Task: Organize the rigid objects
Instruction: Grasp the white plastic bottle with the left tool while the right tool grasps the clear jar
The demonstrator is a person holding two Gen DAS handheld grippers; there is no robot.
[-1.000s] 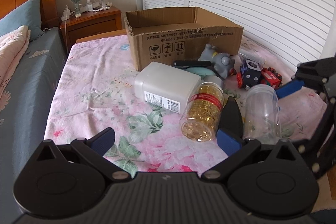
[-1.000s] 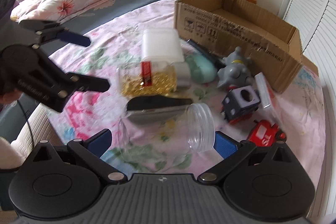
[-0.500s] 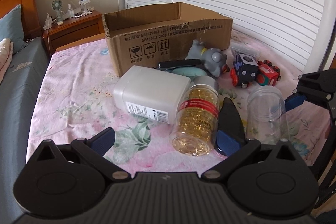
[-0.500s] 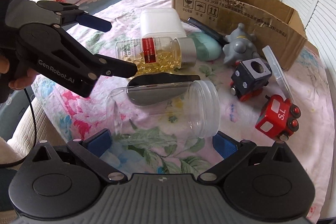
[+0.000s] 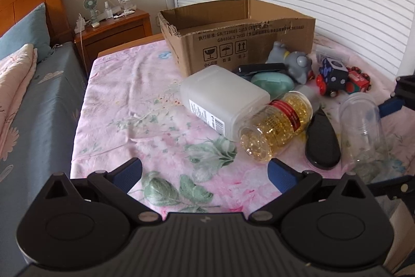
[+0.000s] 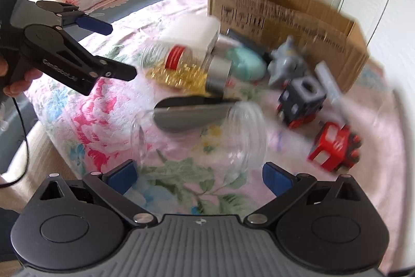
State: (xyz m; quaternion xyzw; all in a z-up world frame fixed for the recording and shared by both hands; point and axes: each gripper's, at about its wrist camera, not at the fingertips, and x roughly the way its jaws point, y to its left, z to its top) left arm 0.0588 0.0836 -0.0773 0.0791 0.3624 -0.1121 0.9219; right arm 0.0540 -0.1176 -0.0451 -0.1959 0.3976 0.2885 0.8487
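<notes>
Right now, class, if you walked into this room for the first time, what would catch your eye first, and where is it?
Most striking is the bottle of golden capsules, lying on its side mid-table against a white plastic container. Right of it, beyond a black oval object, lies a clear empty jar, just ahead of the open right tongs. Behind the clutter stands an open cardboard box, with a red toy train among the toys on the right.

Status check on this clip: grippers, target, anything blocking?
Left gripper open, empty. Right gripper open, lined up on clear jar, not gripping. Box open. Black oval thing lies against jar.
</notes>
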